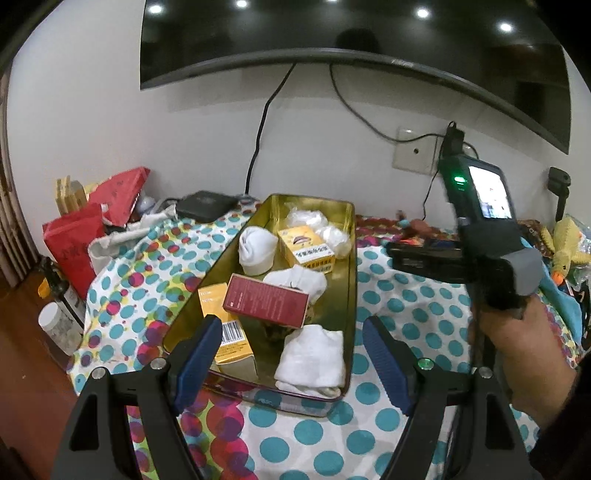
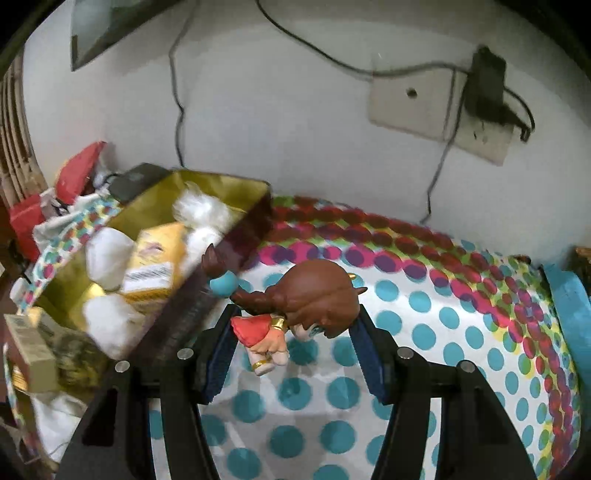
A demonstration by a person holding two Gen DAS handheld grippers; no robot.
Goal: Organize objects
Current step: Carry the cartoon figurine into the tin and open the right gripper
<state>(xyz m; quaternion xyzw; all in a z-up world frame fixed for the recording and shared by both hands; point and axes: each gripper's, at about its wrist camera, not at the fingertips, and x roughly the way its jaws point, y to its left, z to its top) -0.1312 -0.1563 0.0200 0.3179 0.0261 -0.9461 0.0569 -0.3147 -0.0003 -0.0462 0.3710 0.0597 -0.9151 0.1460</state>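
Observation:
A gold tin tray (image 1: pixel 350 236) lies on the polka-dot cloth and holds white rolled socks (image 1: pixel 312 356), yellow boxes (image 1: pixel 306 249) and a dark red box (image 1: pixel 266 301). My left gripper (image 1: pixel 291 354) is open and empty, just above the tray's near end. My right gripper (image 2: pixel 291 332) is shut on a small figurine (image 2: pixel 295 306) with brown hair and a red dress, held above the cloth just right of the tray (image 2: pixel 243 229). The right gripper's body shows in the left wrist view (image 1: pixel 484 251), held by a hand.
Red bags (image 1: pixel 74 236) and bottles (image 1: pixel 59 325) stand at the left. A black box (image 1: pixel 205 203) lies behind the tray. A yellow plush duck (image 1: pixel 565 251) sits far right. A TV (image 1: pixel 332 33) and cables hang on the wall.

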